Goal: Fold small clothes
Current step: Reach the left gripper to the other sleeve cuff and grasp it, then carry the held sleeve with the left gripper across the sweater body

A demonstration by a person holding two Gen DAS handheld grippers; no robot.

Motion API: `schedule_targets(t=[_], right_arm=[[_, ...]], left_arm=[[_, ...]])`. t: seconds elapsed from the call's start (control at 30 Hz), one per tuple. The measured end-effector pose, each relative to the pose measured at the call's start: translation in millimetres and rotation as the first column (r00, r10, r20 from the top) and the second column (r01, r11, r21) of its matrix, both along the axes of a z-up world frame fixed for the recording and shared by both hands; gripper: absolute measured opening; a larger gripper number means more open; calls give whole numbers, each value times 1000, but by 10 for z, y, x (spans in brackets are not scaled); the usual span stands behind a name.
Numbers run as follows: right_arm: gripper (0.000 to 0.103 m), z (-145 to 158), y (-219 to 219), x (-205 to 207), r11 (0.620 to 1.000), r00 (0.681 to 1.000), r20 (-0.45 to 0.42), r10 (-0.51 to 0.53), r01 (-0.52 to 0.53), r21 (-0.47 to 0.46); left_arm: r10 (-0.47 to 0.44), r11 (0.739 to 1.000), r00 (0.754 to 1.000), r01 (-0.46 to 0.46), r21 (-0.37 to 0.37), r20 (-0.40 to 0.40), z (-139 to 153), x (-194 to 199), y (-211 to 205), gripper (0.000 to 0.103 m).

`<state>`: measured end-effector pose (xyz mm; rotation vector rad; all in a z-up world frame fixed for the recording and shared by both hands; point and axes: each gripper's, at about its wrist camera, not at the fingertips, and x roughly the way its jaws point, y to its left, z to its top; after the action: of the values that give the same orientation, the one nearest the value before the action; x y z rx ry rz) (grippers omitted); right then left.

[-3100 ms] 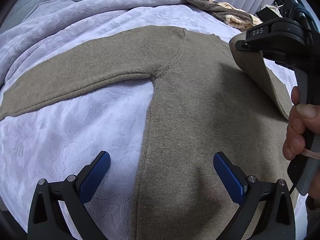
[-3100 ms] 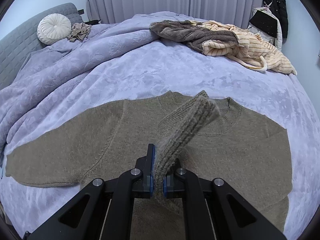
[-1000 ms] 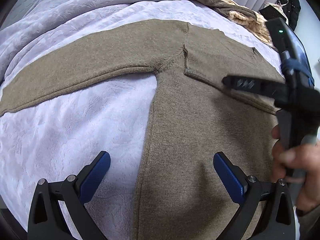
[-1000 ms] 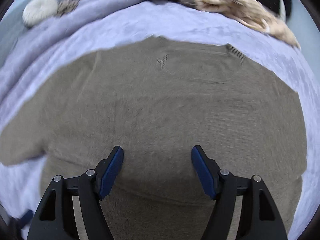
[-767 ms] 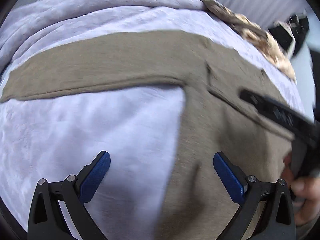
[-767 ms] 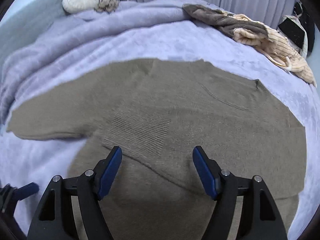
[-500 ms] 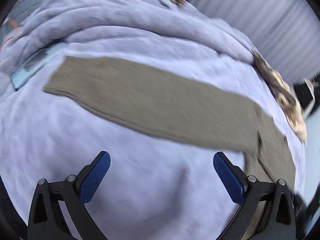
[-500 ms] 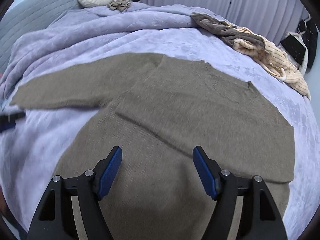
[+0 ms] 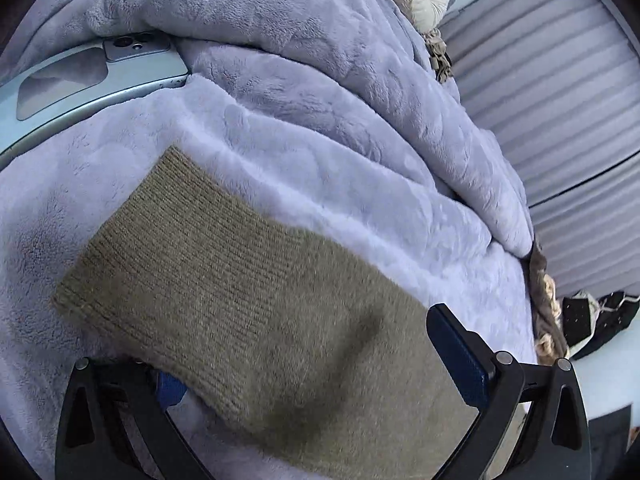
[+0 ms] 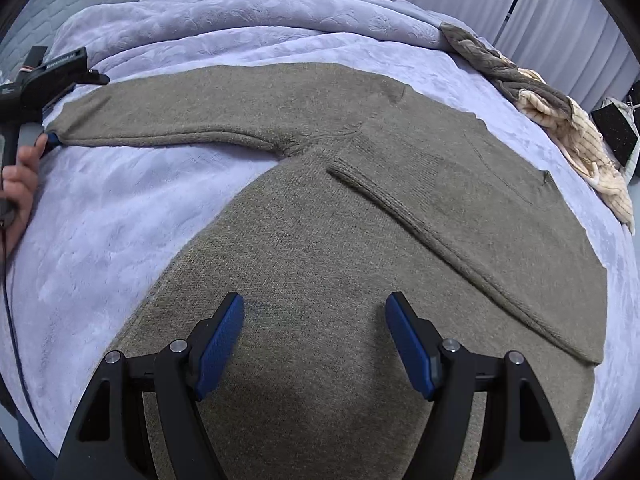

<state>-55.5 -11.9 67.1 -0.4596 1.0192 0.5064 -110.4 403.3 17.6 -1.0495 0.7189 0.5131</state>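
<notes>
At the far left, the left gripper (image 10: 50,136) stands spread around the cuff (image 9: 132,264) of the sweater's outstretched sleeve, one pad under the knit, the other above; no pinch is visible. The olive sweater (image 10: 340,240) lies flat on the lilac blanket (image 10: 100,220), its other sleeve folded across the chest. The right gripper (image 10: 316,348) hovers spread and empty over the near hem.

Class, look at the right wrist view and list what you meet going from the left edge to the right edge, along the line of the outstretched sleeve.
Hand holding the left gripper → outstretched sleeve → sweater body → pile of clothes on the blanket.
</notes>
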Motion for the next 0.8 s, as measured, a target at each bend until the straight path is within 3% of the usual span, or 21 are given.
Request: schedule_targets(t=[0.07, 0.23, 0.47, 0.53, 0.57, 0.6, 0.63, 0.7, 0.8], right_arm=[[79, -34, -27, 28, 1000, 1000, -9, -13, 14, 9], [82, -121, -62, 34, 999, 1000, -5, -26, 26, 24], [85, -161, -70, 27, 999, 1000, 13, -28, 28, 25], [86, -168, -78, 22, 999, 999, 17, -28, 28, 31], [86, -173, -80, 18, 999, 999, 22, -29, 28, 32], [87, -179, -82, 13, 999, 999, 28, -31, 30, 32], [87, -183, -84, 9, 999, 999, 31, -32, 31, 32], [88, -189, -85, 5, 999, 999, 36, -34, 32, 34], [88, -193, -93, 5, 999, 999, 39, -32, 31, 37]], left_arm=[[2, 1000, 1000, -2, 1, -7, -12, 1, 6, 103], [-61, 993, 997, 66, 93, -48, 8, 120, -138, 103], [-6, 999, 999, 5, 34, 41, 42, -113, -17, 103], [42, 999, 998, -42, 5, 49, 39, -168, 18, 93], [64, 998, 997, -65, 2, 30, 31, -176, 24, 68], [79, 997, 997, -79, 0, 0, 15, -183, 42, 27], [70, 997, 998, -70, -20, -9, -24, -180, 70, 11], [49, 993, 998, -44, -108, 46, -150, -211, 139, 7], [71, 989, 995, -62, -138, 65, -141, -261, 159, 7]])
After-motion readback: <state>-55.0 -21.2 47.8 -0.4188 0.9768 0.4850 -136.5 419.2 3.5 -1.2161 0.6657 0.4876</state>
